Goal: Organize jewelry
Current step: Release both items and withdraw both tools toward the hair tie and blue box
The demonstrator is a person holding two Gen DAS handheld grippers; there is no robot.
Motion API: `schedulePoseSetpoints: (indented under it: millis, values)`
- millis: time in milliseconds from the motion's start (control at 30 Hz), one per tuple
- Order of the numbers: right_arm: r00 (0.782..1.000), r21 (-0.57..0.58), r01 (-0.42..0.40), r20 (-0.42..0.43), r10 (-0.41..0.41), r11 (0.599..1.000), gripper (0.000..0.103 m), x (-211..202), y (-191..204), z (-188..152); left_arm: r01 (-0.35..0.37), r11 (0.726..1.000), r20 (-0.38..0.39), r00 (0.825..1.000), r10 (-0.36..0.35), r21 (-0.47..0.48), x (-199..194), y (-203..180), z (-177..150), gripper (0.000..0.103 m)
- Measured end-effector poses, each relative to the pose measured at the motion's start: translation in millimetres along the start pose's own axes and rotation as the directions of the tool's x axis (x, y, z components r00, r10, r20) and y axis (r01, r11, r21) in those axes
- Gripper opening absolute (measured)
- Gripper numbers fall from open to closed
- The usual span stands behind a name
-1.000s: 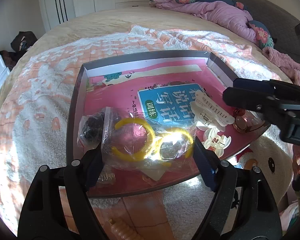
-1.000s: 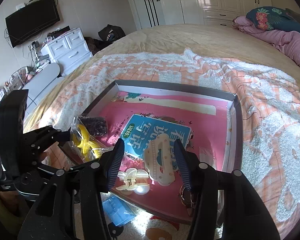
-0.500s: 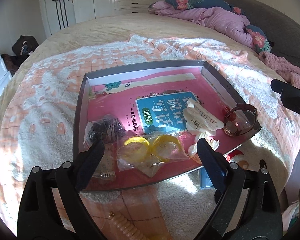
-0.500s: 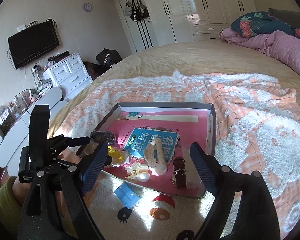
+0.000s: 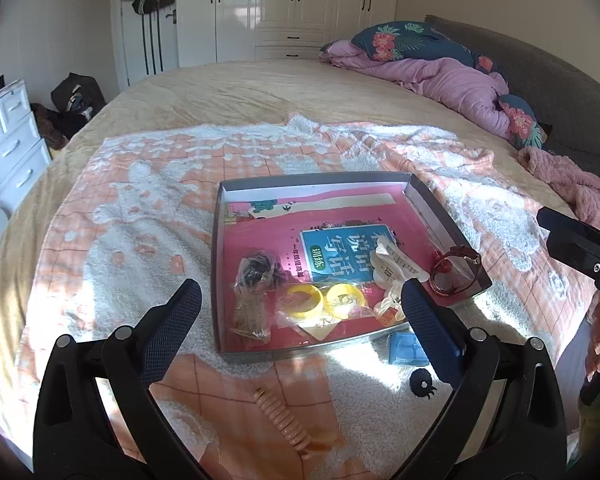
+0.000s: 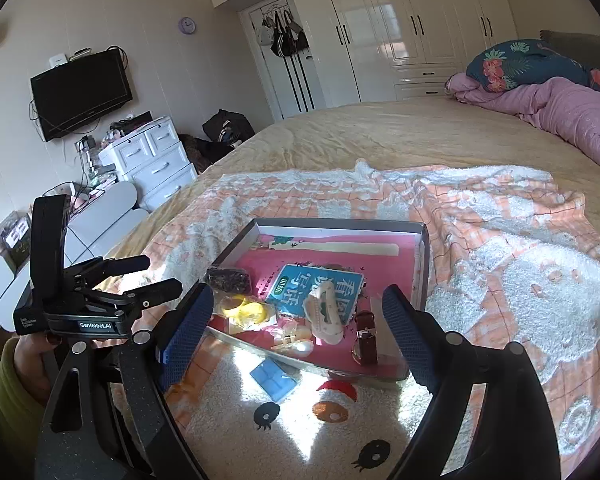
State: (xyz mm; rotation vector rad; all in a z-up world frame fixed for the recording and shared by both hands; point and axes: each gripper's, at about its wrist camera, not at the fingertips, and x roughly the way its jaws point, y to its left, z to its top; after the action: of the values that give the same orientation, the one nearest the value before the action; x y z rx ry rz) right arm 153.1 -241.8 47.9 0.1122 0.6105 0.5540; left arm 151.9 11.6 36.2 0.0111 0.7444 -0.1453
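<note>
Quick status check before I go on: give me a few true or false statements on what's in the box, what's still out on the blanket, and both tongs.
1. Both the left tongs and right tongs are open and empty. True.
2. The yellow bangles lie outside the box. False: they are inside, bagged.
3. The coiled hair tie lies on the blanket outside the box. True.
4. The white hair claw is held by the right tongs. False: it lies in the box.

tray (image 5: 432,208): grey, flat on blanket | yellow bangles (image 5: 324,300): bagged, near edge | watch (image 5: 454,270): right corner
</note>
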Motion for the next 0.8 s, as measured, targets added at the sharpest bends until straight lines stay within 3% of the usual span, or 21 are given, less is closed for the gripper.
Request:
schedulePoseSetpoints:
  millis: [133, 367, 800]
  values:
    - [1.0, -0.013, -0.005, 0.019, 0.006, 1.0, 0.096, -8, 8, 1, -0.023, 1.0, 0.023, 0.999, 0.023, -0.018, -16, 6, -1, 0.093]
    - [0.999, -0.034, -0.018, 0.027, 0.019, 0.999, 0.097, -17, 19, 1, -0.045, 0.998, 0.06, 0.997, 0.048, -0.046, -37, 16, -3, 0.093]
    - [0.999, -0.071, -0.047, -0.027, 0.045, 0.996, 0.097, -8, 42, -14, -0.101, 0.992, 0.028, 0.994, 0.104, -0.079, -46, 38, -32, 0.093]
